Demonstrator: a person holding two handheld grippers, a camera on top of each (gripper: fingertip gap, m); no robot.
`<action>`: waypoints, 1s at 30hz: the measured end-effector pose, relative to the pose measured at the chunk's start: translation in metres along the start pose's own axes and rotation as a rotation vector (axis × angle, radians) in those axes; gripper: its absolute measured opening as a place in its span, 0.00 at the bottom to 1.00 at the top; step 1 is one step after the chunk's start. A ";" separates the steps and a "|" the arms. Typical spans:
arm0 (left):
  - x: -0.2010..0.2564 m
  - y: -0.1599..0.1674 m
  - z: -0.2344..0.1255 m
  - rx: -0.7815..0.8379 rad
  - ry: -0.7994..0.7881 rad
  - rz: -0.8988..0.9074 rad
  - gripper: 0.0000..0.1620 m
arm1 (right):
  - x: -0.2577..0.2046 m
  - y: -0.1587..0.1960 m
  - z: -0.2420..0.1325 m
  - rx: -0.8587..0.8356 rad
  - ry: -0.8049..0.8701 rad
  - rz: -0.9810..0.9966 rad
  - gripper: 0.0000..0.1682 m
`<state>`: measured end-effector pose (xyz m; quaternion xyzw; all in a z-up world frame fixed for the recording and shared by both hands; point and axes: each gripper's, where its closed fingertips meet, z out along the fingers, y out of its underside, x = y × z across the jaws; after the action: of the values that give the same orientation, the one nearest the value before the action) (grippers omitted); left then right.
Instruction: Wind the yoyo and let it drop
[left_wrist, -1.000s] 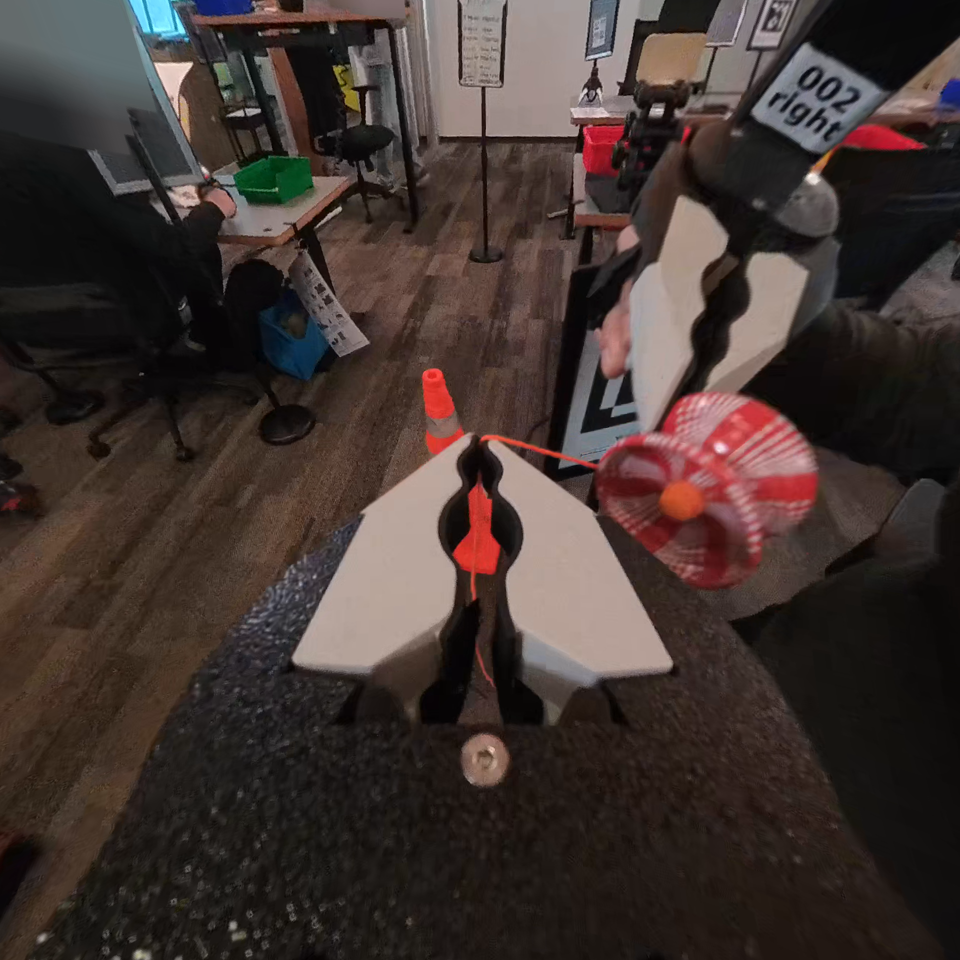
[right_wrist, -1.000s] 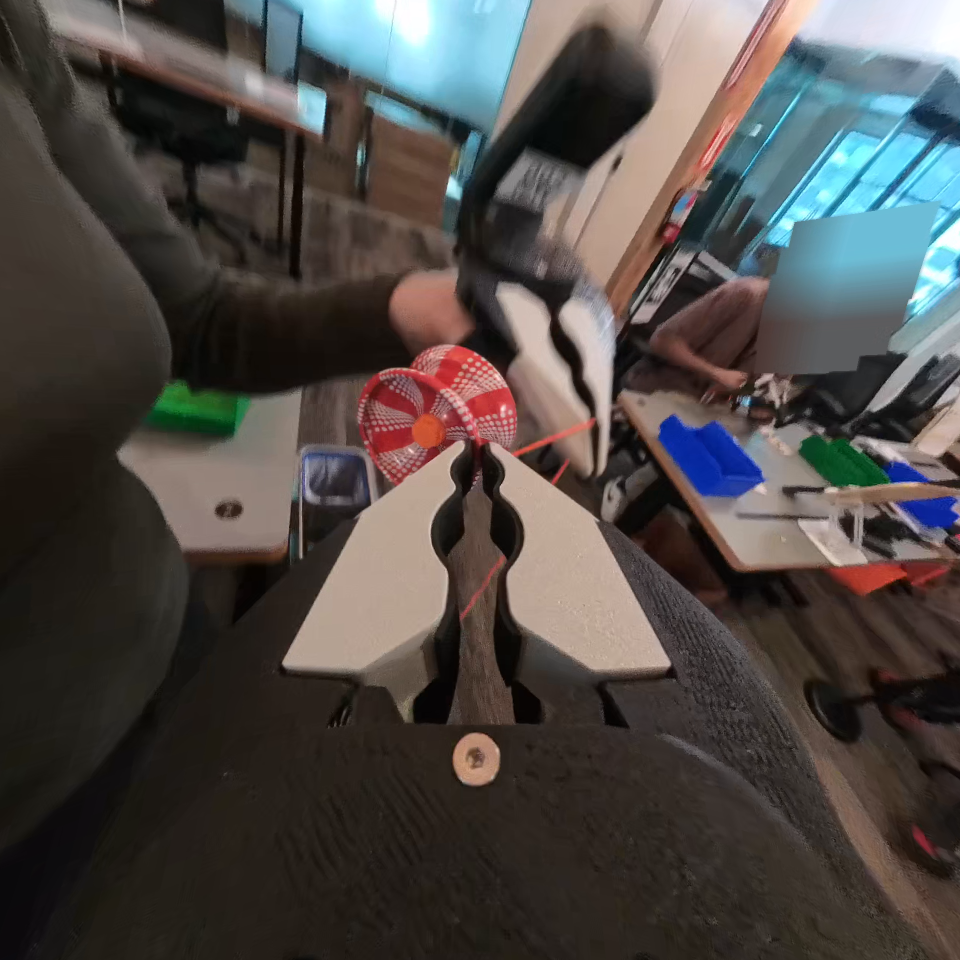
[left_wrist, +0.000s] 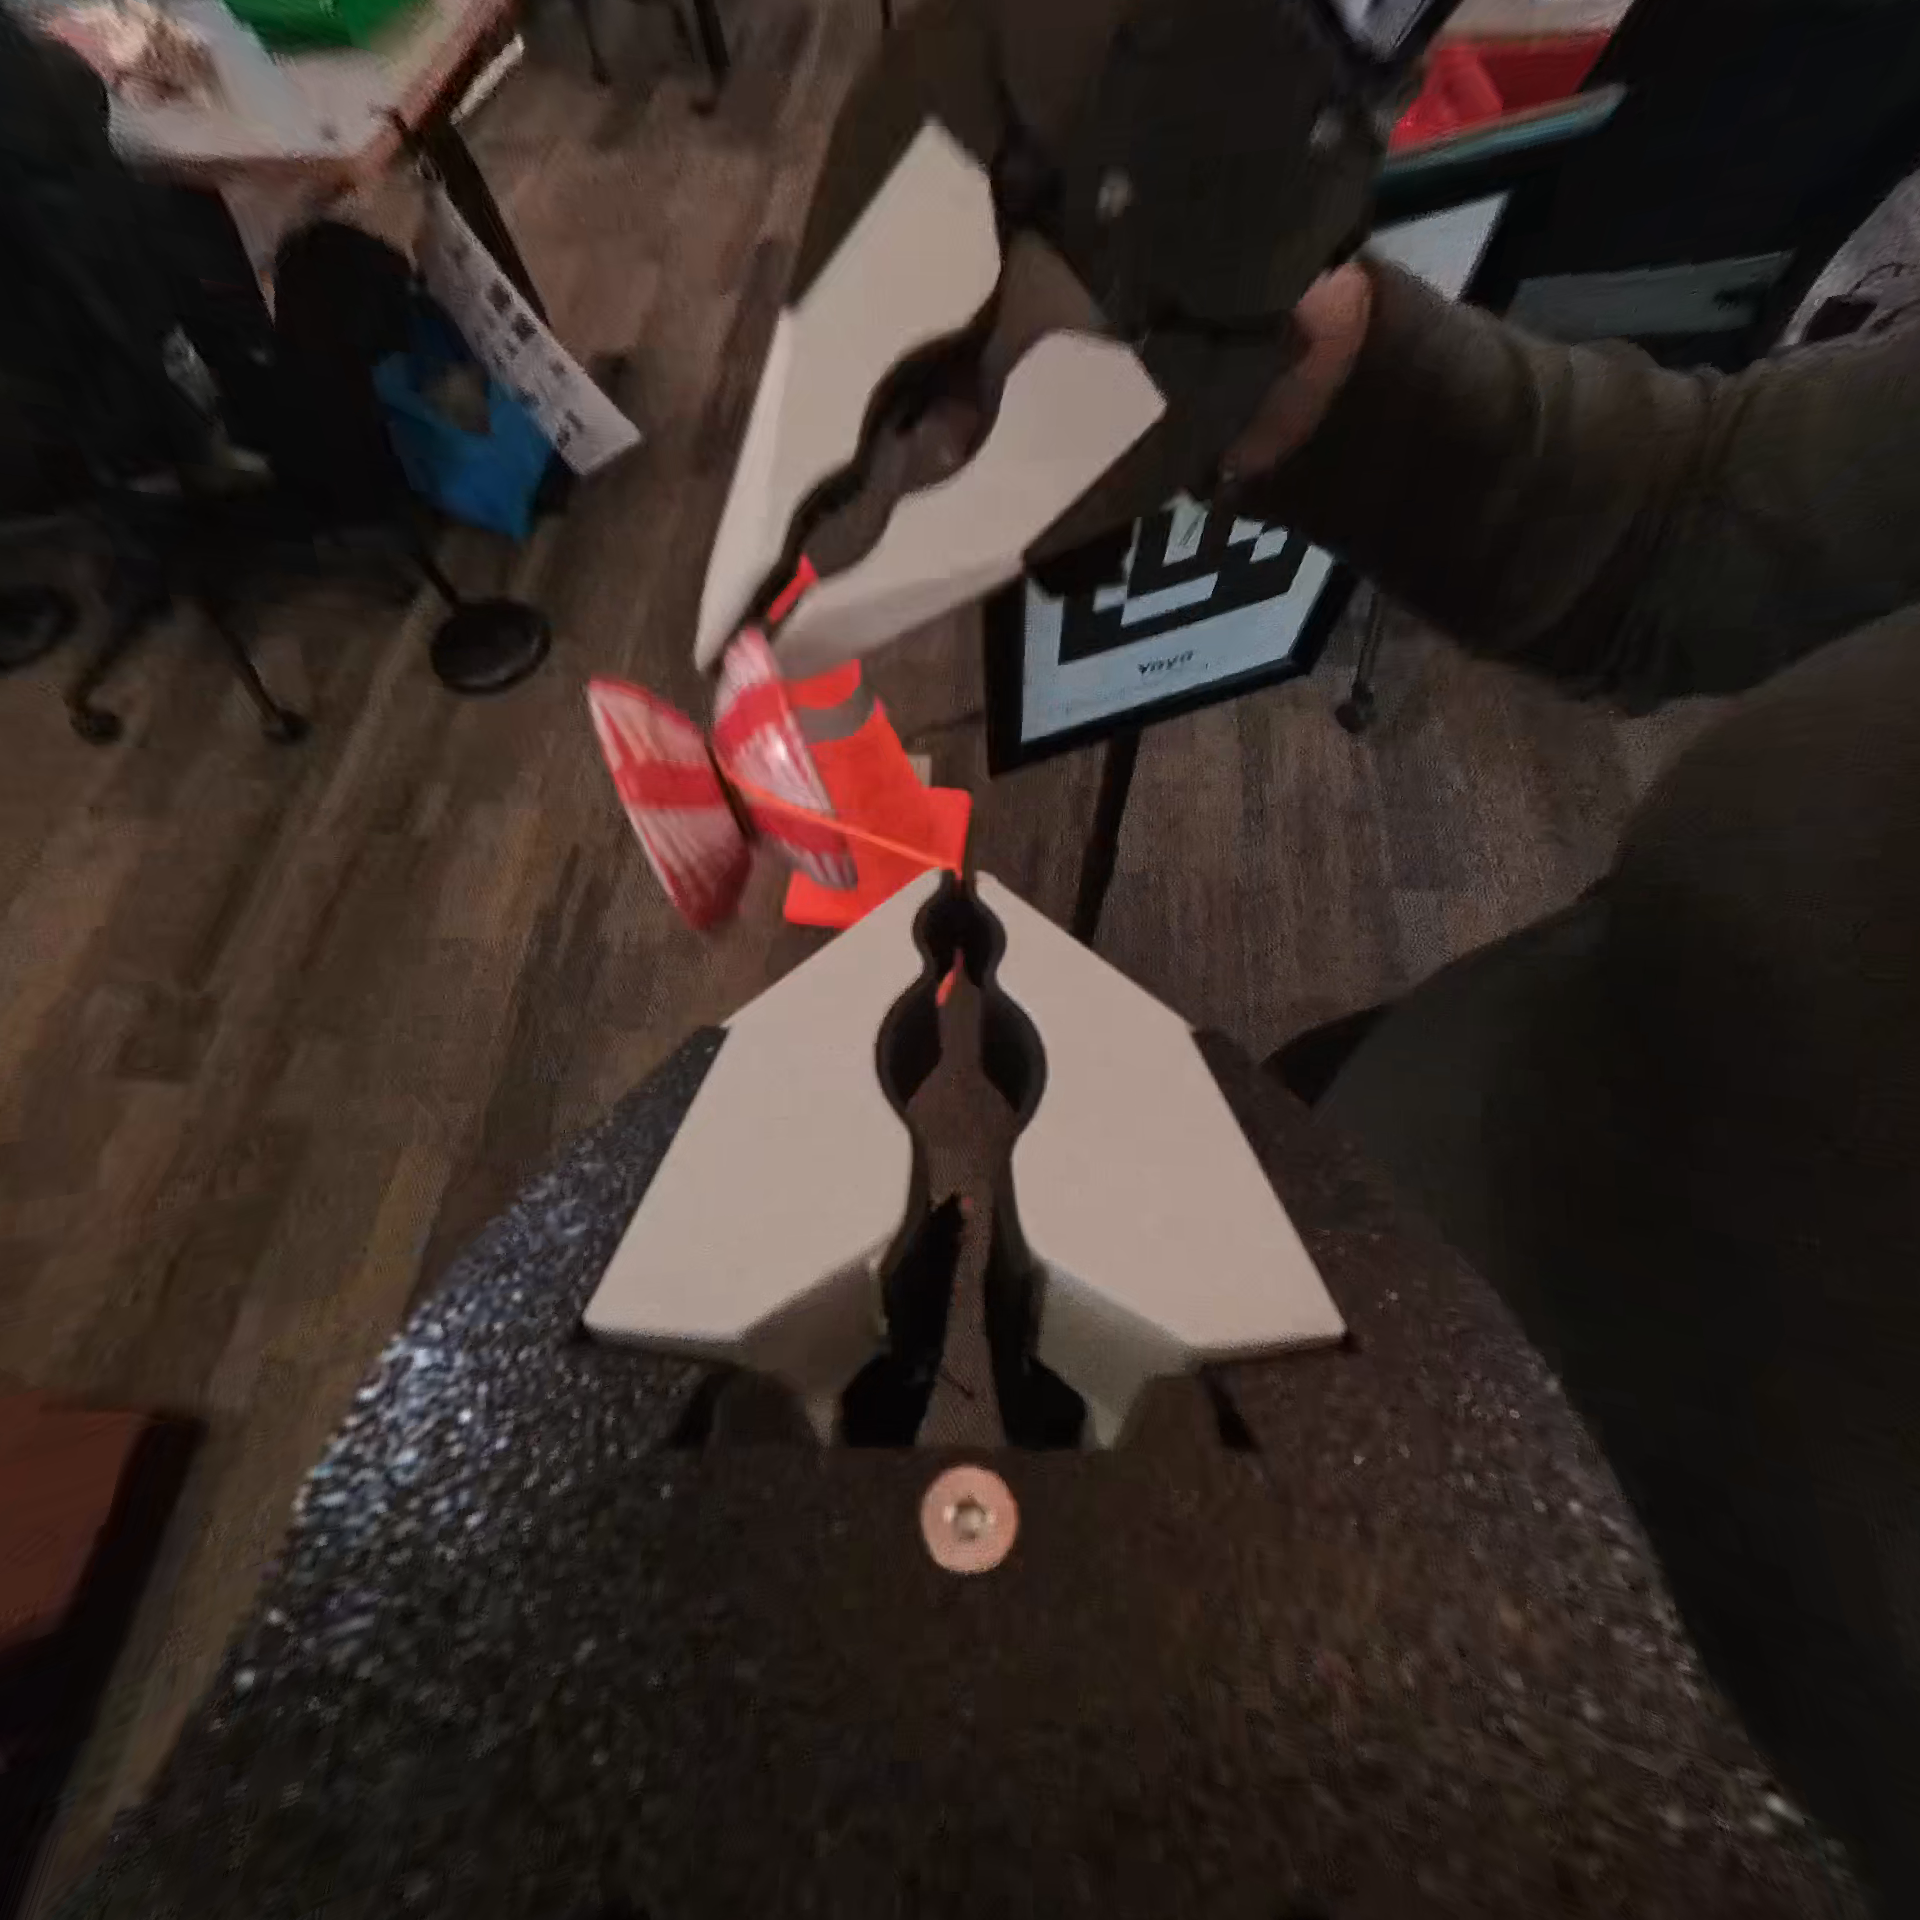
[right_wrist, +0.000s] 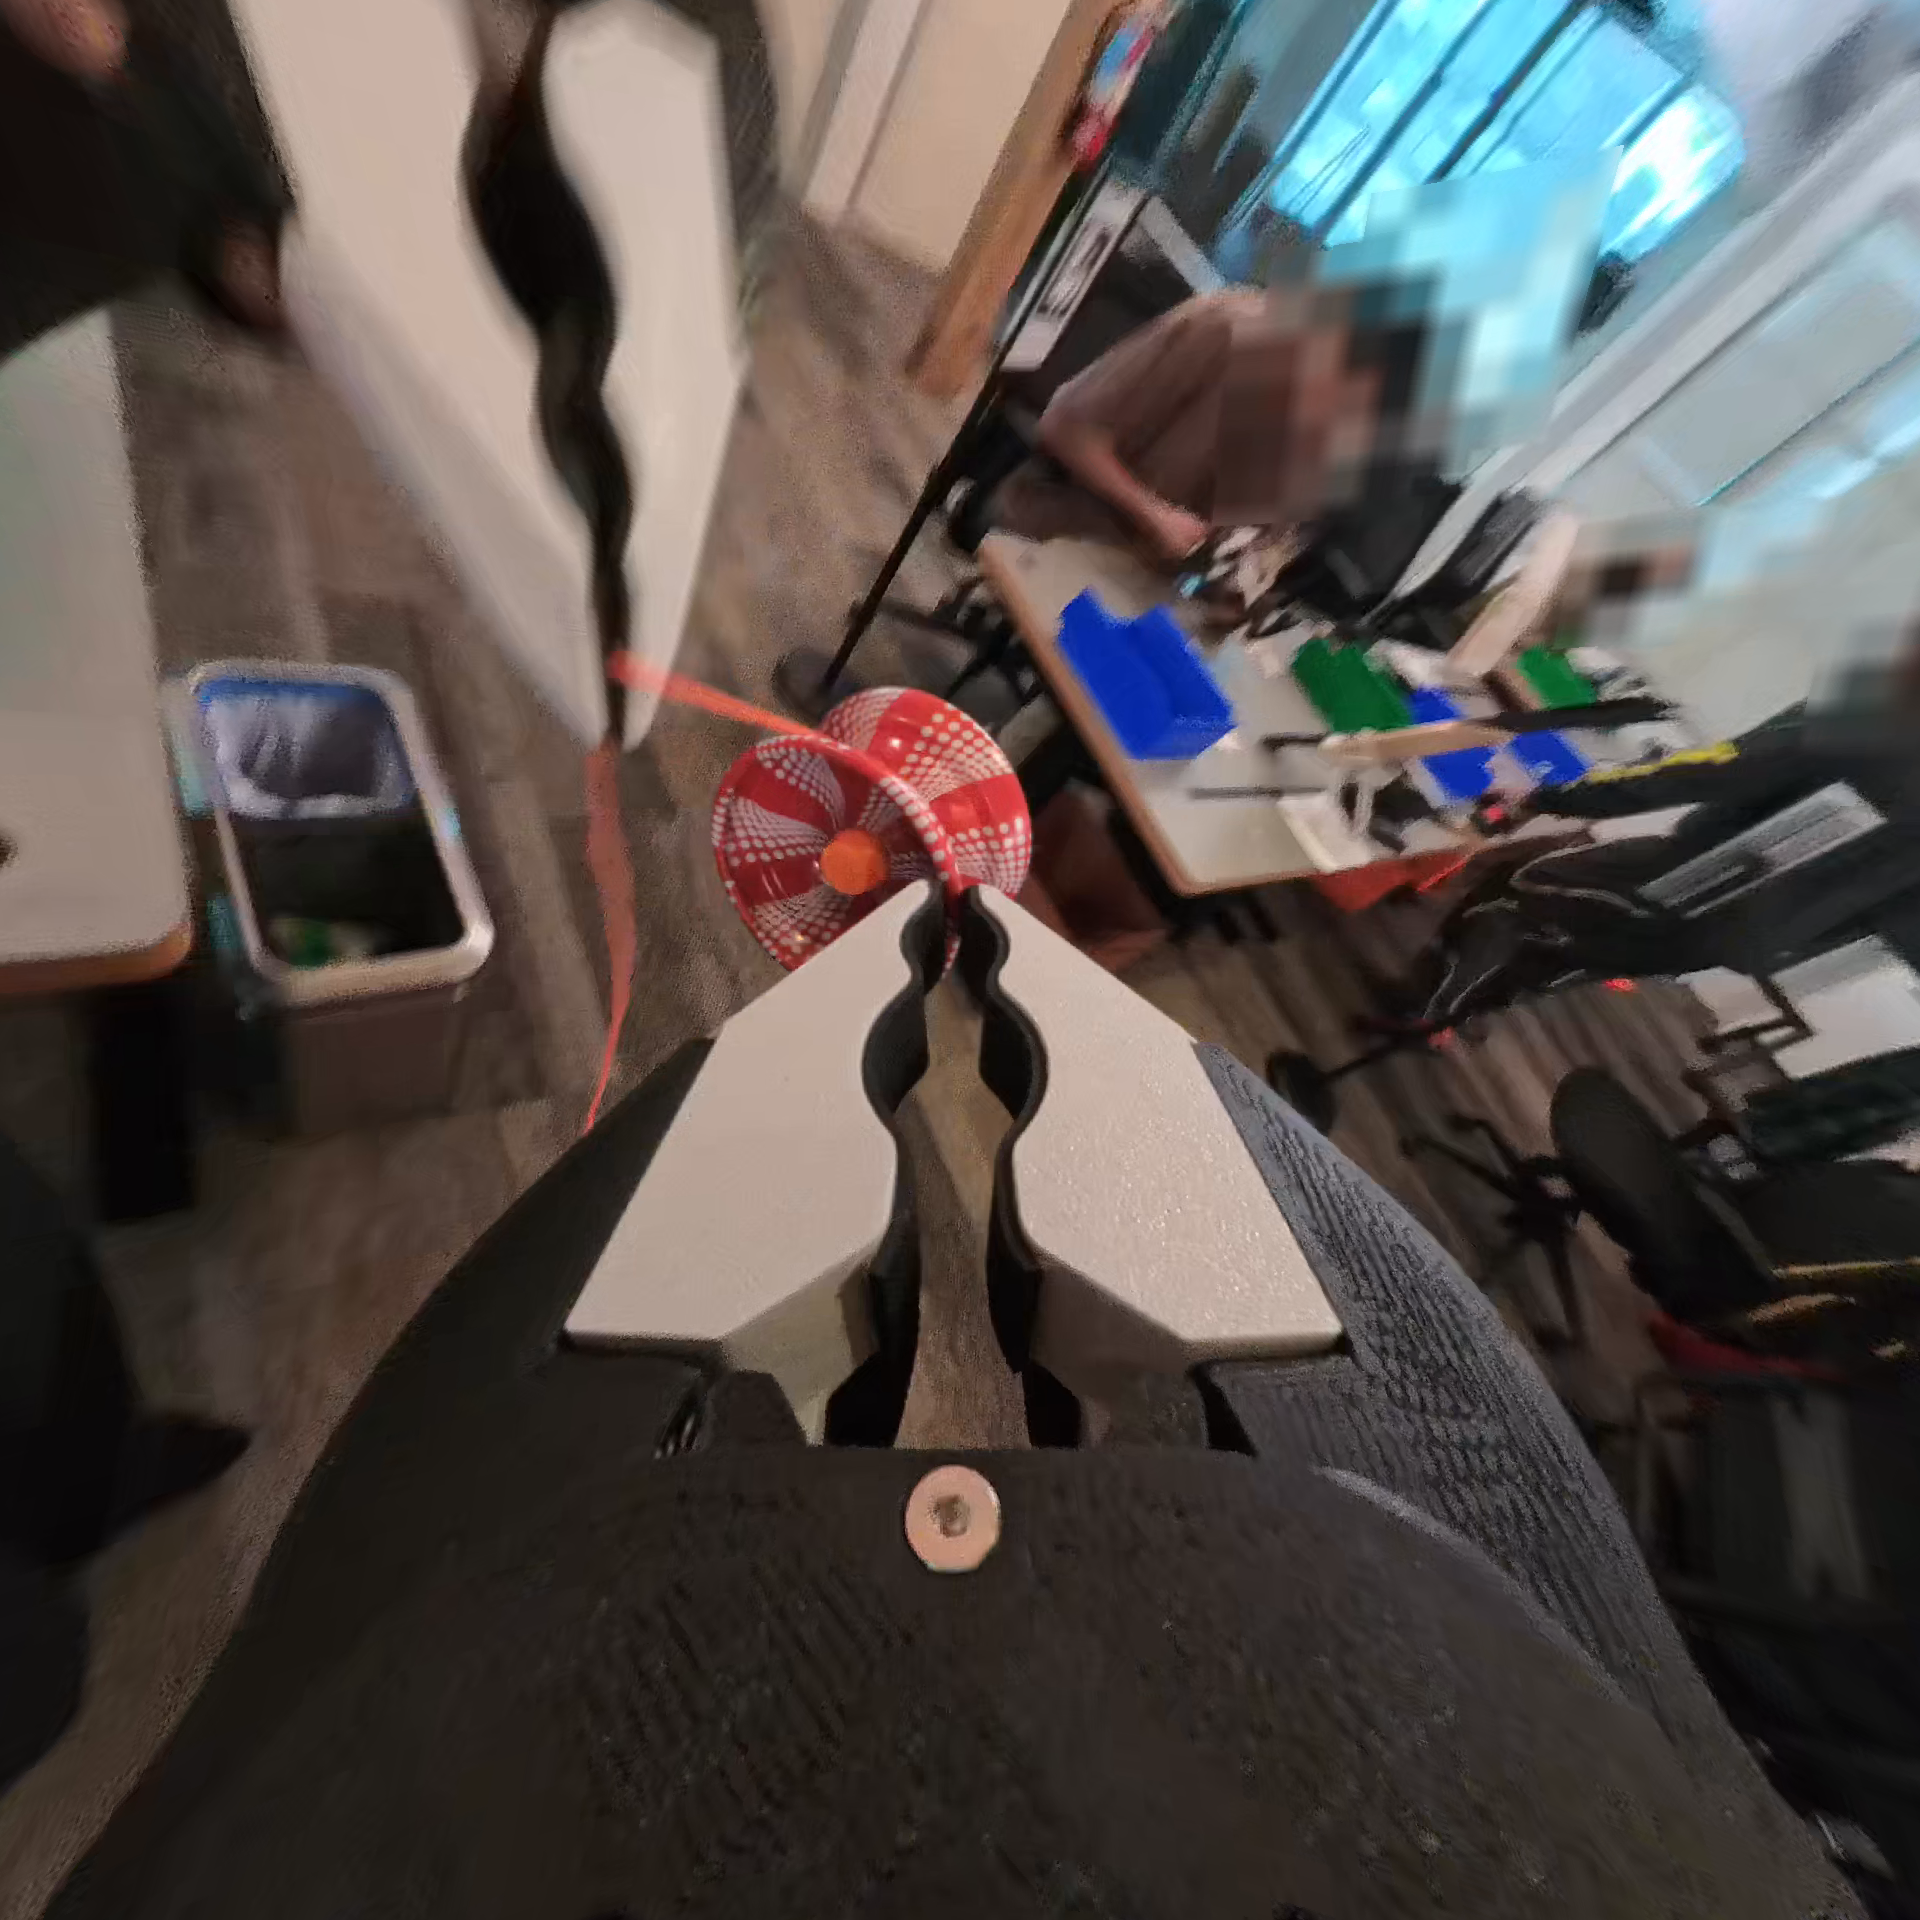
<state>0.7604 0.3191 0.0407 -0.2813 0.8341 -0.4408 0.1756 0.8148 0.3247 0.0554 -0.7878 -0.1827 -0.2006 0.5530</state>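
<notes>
In the left wrist view, the red and white yoyo (left_wrist: 727, 795) hangs in the air left of the middle, just past the tip of the left gripper (left_wrist: 956, 883). A second ago it sat off to the right of that tip, so it has swung across to the other side. The orange string (left_wrist: 842, 826) runs tight from the gap in the yoyo to the left gripper's tip, and its tongs are pressed together on the string. Above the yoyo, the right gripper (left_wrist: 743, 644) points down, and its tip pinches the yoyo's rim. Behind them an orange cone (left_wrist: 883, 769) stands on the wood floor (left_wrist: 260, 987), and a black and white sign (left_wrist: 1174, 623) stands to the right. In the right wrist view, a grey bin (right_wrist: 332, 821) sits on the left. The string (right_wrist: 707, 701) comes from the other gripper's tip to the yoyo (right_wrist: 873, 821) in the middle, and a loose piece hangs down. The right gripper (right_wrist: 951, 899) has its tongs squeezed on the yoyo's edge. To me this looks like one more loop going around, so the winding is not done and the drop must wait.
</notes>
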 end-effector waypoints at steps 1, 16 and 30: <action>-0.002 0.012 0.006 -0.037 -0.006 -0.041 0.00 | 0.004 -0.008 -0.004 0.059 0.023 0.031 0.00; -0.015 -0.025 -0.019 0.280 0.073 -0.130 0.00 | -0.086 0.007 0.003 -0.047 -0.411 0.005 0.00; -0.020 0.103 0.028 -0.046 0.094 -0.460 0.00 | -0.027 -0.053 -0.036 0.422 -0.264 0.359 0.00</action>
<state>0.7592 0.3602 -0.0597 -0.4471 0.7653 -0.4625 0.0251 0.7607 0.3056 0.0948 -0.6944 -0.1485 0.0468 0.7026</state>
